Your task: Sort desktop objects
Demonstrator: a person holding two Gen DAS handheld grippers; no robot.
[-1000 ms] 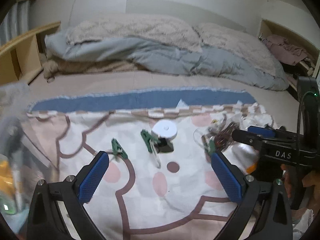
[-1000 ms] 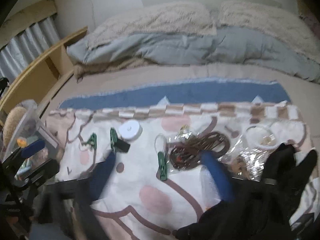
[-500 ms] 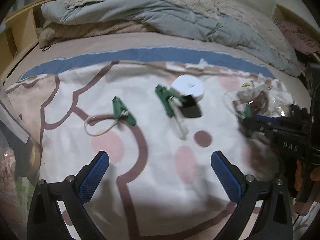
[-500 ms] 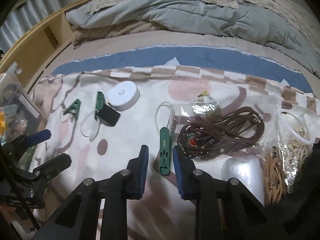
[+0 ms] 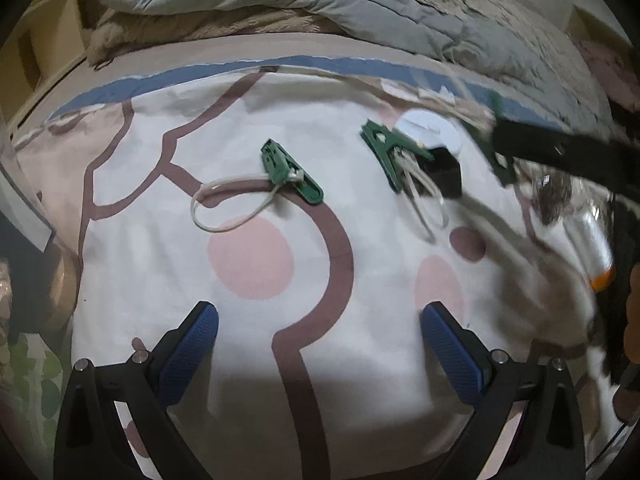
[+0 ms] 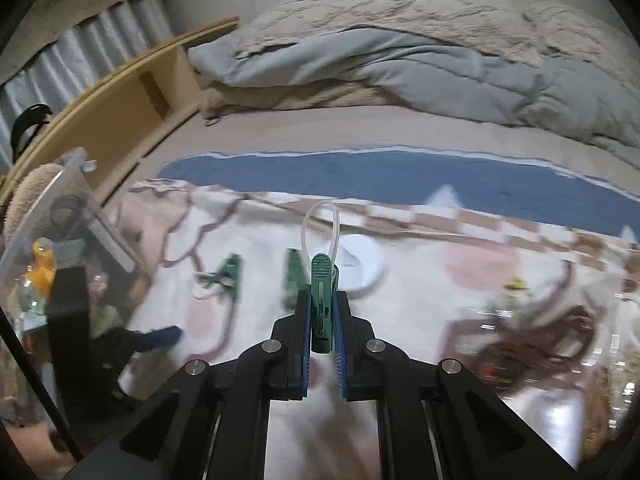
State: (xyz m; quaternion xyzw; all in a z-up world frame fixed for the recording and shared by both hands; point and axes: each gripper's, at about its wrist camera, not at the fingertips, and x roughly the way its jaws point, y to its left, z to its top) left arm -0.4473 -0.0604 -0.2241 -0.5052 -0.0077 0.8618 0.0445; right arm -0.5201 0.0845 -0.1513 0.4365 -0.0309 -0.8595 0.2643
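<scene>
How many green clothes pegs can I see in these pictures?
3. One green peg is clamped in the right gripper, above the bedspread. Two lie on it: the left peg, and another peg beside the white disc. Others may be hidden.

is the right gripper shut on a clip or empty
Shut on a green clip: the right gripper has both blue pads pressed against its sides, white loop poking up.

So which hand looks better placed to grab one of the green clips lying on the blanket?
Left, probably. The left gripper is open and empty, with a green clip lying just ahead between its fingers. The right gripper is shut on another clip.
</scene>
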